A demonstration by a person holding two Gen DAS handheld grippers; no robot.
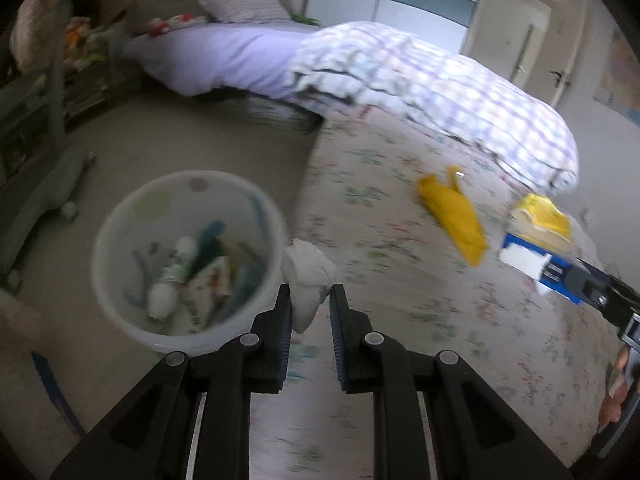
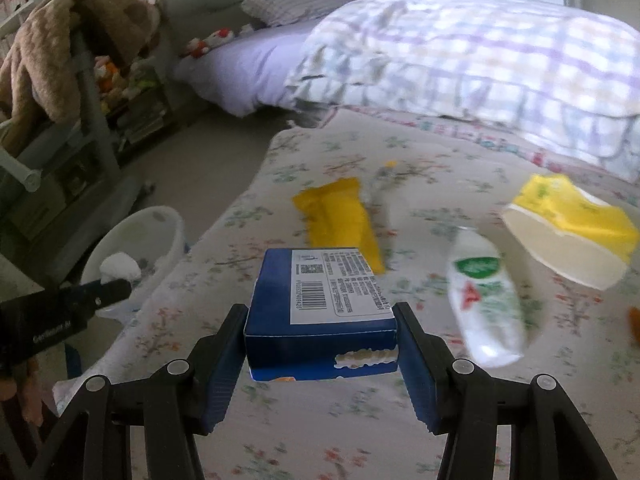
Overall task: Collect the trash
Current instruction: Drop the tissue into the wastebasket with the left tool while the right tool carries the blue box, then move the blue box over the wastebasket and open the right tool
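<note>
The left gripper (image 1: pixel 307 286) pinches a crumpled tissue (image 1: pixel 306 276) beside the bin (image 1: pixel 120 208)'s rim; the right gripper (image 2: pixel 320 314) clamps the blue box (image 2: pixel 320 312) above the bed (image 2: pixel 320 420); releasing early risks the tissue missing.

Floral-sheet bed (image 2: pixel 328 432), w/ yellow wrapper (image 2: pixel 340 216), white bottle (image 2: pixel 484 300), yellow pack (image 2: pixel 568 228), checked duvet (image 2: pixel 480 56)

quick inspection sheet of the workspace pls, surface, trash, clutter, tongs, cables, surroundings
surface: floral bed sheet, plaid duvet at the far end
job's things: white bin on the floor holding trash; crumpled tissue; blue box; yellow wrapper; white bottle; yellow tissue pack
clutter: nothing seen
grippers: left tongs shut on crumpled tissue; right tongs shut on blue box
cables: nothing seen
surroundings: second bed, shelf with toys
</note>
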